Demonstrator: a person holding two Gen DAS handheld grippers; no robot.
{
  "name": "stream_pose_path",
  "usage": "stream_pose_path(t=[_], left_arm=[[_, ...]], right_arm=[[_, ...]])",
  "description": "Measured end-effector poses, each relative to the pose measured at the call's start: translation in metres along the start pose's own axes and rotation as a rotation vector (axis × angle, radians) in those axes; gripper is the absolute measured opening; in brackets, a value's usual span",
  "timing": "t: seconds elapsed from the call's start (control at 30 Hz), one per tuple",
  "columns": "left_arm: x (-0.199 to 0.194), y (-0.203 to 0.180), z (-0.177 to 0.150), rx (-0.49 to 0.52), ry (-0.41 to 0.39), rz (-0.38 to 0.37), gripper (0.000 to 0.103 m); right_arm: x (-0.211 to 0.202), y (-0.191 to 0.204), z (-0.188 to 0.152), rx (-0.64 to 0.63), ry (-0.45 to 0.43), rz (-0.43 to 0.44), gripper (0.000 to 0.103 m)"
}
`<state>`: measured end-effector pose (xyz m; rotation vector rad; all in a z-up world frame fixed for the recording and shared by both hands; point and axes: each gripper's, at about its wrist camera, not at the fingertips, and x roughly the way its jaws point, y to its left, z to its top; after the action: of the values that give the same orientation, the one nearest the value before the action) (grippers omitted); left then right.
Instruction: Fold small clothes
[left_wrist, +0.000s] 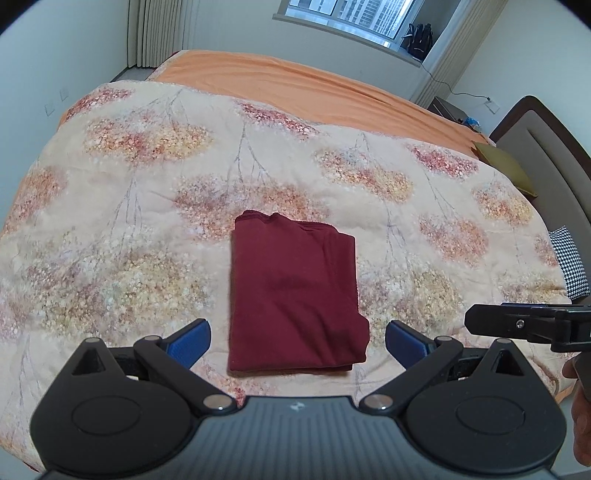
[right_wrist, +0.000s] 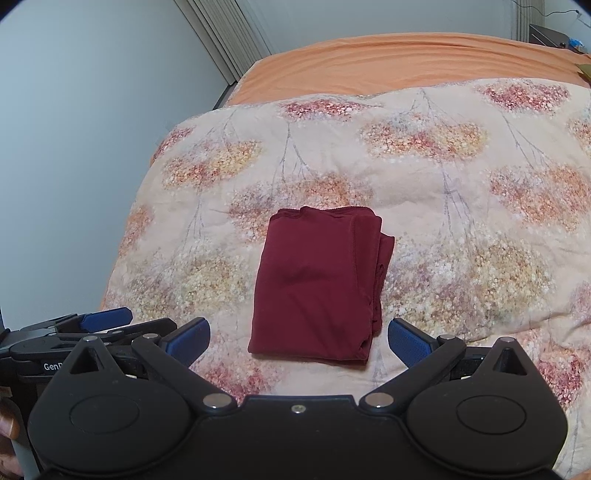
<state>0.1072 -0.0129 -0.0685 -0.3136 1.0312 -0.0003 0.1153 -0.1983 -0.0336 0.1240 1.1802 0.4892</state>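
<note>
A dark red garment (left_wrist: 295, 295) lies folded into a neat rectangle on the floral quilt (left_wrist: 129, 221); it also shows in the right wrist view (right_wrist: 317, 284), with its layered edges on the right side. My left gripper (left_wrist: 297, 338) is open and empty, held above the garment's near edge with its blue pads (left_wrist: 188, 339) to either side. My right gripper (right_wrist: 299, 338) is open and empty too, just short of the garment. The right gripper's tip shows at the right of the left wrist view (left_wrist: 491, 321), and the left gripper at the left of the right wrist view (right_wrist: 103, 319).
The quilt covers a bed with an orange sheet (left_wrist: 295, 81) at the far side. A headboard (left_wrist: 546, 147), an olive pillow (left_wrist: 506, 170) and a houndstooth cushion (left_wrist: 570, 262) are on the right. A wall (right_wrist: 74, 147) runs along the bed's left edge.
</note>
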Motion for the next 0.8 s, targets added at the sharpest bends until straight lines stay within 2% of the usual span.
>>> stream_pose_path(t=[0.8], left_arm=[[-0.0022,-0.0031,-0.001,0.005,-0.003,-0.005,0.103]], right_arm=[[0.0003,0.0004,-0.0002,-0.001,-0.002,0.001,0.102]])
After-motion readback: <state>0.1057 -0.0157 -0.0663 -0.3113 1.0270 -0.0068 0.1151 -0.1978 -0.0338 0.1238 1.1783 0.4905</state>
